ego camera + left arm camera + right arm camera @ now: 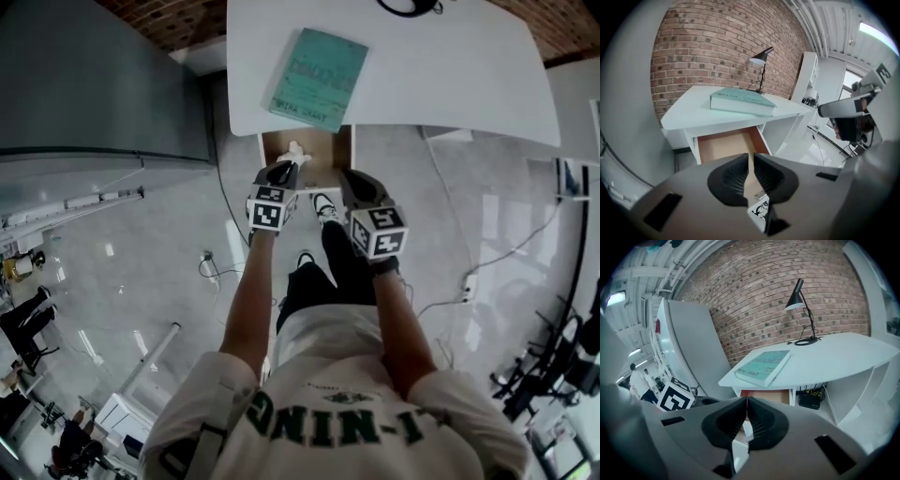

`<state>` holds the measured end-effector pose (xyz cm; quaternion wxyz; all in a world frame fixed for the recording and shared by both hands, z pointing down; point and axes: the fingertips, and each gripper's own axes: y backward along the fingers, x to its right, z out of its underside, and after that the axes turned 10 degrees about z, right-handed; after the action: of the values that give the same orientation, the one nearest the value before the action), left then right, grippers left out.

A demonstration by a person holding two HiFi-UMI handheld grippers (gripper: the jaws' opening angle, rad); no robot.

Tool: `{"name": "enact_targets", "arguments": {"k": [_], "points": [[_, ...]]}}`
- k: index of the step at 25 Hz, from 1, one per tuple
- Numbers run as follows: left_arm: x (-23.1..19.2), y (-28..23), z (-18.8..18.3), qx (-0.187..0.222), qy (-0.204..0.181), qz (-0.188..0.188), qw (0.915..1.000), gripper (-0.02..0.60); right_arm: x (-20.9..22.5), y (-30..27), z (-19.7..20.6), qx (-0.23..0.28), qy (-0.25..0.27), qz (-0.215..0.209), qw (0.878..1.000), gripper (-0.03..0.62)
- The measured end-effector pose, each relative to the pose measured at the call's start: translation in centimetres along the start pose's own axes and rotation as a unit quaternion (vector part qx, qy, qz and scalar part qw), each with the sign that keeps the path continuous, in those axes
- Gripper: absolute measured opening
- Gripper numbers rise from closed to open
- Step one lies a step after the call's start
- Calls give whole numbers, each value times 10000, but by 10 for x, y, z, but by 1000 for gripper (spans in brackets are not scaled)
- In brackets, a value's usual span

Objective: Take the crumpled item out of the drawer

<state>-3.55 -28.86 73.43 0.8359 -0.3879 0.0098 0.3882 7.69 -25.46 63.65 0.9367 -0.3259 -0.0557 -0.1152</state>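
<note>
The drawer [325,150] under the white desk [422,75] stands pulled out, its wooden bottom [722,143] showing. A small white crumpled item [295,150] lies in its left part, right in front of my left gripper [289,165]. In the left gripper view the jaws [751,155] stand a narrow slit apart with nothing pressed between them, and they hide the item. My right gripper [349,173] hovers over the drawer's right front corner, its jaws [746,399] closed together and empty.
A teal book [319,77] lies on the desk, and a black lamp [799,291] stands at its back by the brick wall. A tall grey cabinet [94,84] is to the left. Cables [211,267] run over the floor, and my legs [333,262] are below the drawer.
</note>
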Motion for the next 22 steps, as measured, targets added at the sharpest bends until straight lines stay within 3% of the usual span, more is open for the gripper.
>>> {"name": "enact_targets", "arguments": {"k": [11, 22], "points": [[-35, -71, 46, -807, -147, 241, 9963, 75, 7, -46, 23, -124, 86, -104, 9998, 5], [-47, -131, 94, -1575, -308, 615, 9851, 143, 6, -53, 32, -194, 220, -199, 9994, 5]]}}
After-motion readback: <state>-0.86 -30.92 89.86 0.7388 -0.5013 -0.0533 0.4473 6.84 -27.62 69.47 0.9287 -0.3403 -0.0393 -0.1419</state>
